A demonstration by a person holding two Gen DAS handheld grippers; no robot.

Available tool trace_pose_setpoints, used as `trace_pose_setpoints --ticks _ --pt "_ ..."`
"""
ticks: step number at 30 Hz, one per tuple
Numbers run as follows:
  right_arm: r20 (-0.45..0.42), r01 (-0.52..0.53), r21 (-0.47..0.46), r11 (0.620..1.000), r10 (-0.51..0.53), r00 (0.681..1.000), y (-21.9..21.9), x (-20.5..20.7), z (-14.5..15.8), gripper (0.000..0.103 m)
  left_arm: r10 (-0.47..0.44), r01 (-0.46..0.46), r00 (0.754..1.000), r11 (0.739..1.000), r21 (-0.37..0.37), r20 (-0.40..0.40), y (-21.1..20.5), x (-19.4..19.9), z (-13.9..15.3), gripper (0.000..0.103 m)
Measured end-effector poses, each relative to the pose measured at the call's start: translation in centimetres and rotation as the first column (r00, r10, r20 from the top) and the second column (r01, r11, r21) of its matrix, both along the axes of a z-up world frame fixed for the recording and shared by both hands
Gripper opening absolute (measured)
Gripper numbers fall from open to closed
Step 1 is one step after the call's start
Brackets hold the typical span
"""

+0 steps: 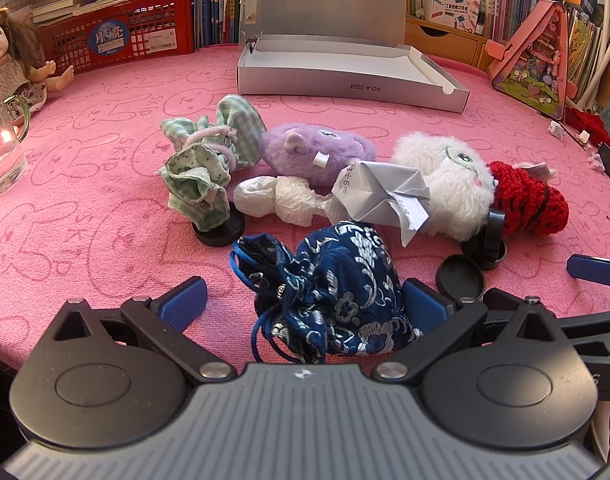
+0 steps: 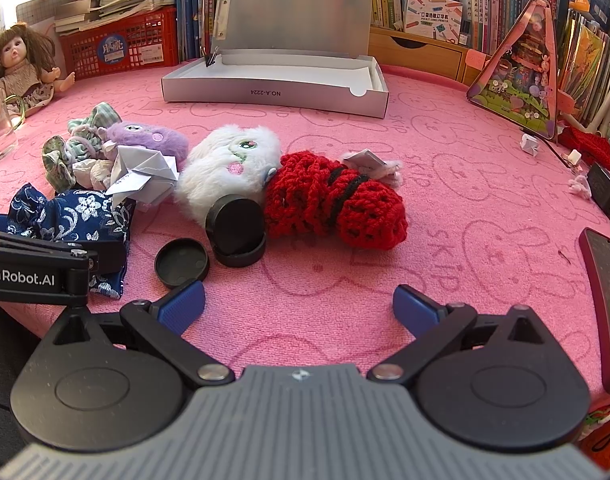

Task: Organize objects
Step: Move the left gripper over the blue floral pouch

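Left gripper (image 1: 303, 300): fingers wide around blue pouch (image 1: 337, 284).
Right gripper (image 2: 299, 306): fingers wide, bare.
Right view only: phone (image 2: 607, 308).
Box (image 2: 277, 94): "NO.A-2224".

This looks like a child's room at home. Shelves packed with books (image 2: 493, 4) line the back wall. A doll (image 2: 23, 66) sits by a red crate (image 1: 125, 32) piled with papers. Fluffy toys lie on a table with a pink bunny cloth (image 2: 445, 184).
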State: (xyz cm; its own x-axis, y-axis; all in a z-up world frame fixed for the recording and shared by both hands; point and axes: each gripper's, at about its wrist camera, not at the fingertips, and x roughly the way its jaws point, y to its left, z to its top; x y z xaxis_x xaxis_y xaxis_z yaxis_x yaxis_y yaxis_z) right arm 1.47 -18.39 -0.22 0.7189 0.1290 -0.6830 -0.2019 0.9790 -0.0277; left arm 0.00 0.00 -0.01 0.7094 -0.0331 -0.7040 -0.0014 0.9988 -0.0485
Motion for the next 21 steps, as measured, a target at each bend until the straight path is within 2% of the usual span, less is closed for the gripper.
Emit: trace_pose_setpoints --ticks 13,21 --pt "0.000 0.000 -0.001 1.000 0.000 1.000 0.0 -0.1 -0.1 0.103 -0.002 0.002 1.000 1.000 0.001 0.000 0.0 0.0 0.0 0.103" --pt "-0.021 -0.001 0.003 1.000 0.001 1.000 0.0 0.4 0.3 0.103 -0.034 0.035 0.999 0.999 -0.014 0.023 1.0 0.3 0.0 0.103"
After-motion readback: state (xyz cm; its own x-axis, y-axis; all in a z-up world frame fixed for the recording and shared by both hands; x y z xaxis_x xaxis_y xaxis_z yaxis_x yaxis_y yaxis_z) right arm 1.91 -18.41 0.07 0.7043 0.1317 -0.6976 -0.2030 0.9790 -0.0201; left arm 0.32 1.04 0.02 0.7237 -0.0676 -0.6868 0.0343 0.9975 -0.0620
